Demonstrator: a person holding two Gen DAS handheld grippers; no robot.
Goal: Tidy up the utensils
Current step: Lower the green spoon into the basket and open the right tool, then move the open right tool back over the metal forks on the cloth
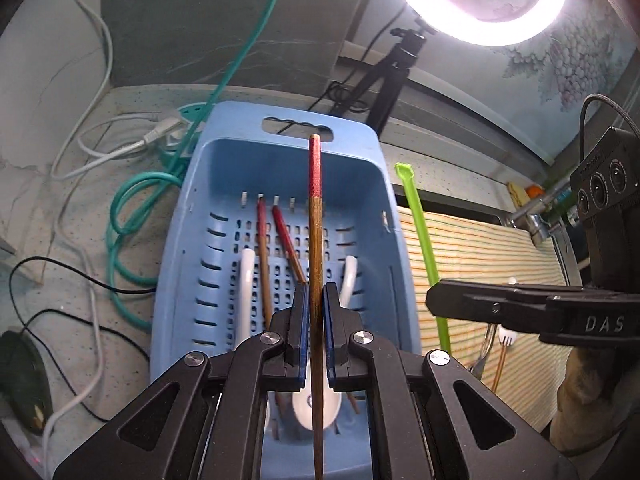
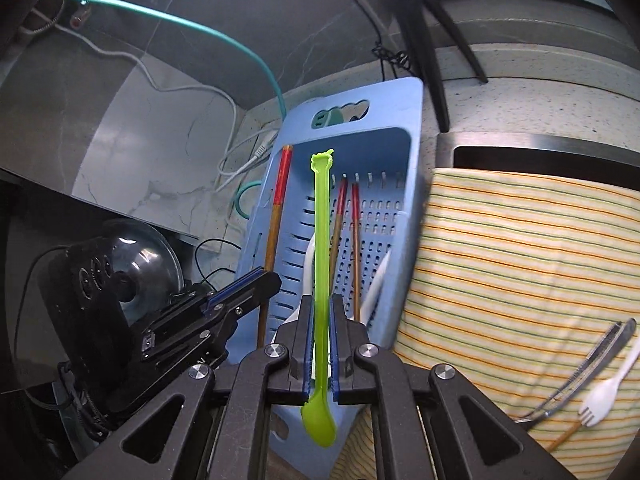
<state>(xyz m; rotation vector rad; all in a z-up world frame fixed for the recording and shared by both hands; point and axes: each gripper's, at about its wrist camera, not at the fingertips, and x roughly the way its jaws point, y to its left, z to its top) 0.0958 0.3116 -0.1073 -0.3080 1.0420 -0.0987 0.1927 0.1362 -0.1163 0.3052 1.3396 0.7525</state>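
My left gripper (image 1: 315, 292) is shut on a wooden chopstick with a red end (image 1: 315, 208), held above the blue slotted basket (image 1: 192, 216). Two red-ended chopsticks (image 1: 280, 232) and white spoons (image 1: 246, 280) lie in the basket. My right gripper (image 2: 321, 304) is shut on a long green spoon (image 2: 321, 240), handle pointing forward, beside the basket (image 2: 400, 184). In the left wrist view the right gripper (image 1: 432, 300) holds the green spoon (image 1: 420, 224) to the right of the basket. In the right wrist view the left gripper (image 2: 272, 280) holds its chopstick (image 2: 276, 216).
A striped yellow cloth (image 2: 520, 248) right of the basket carries a white plastic fork (image 2: 604, 392), a metal fork (image 2: 592, 364) and a chopstick. Cables (image 1: 128, 208) lie left of the basket. A ring light (image 1: 480, 0) on a tripod (image 1: 388, 80) stands behind.
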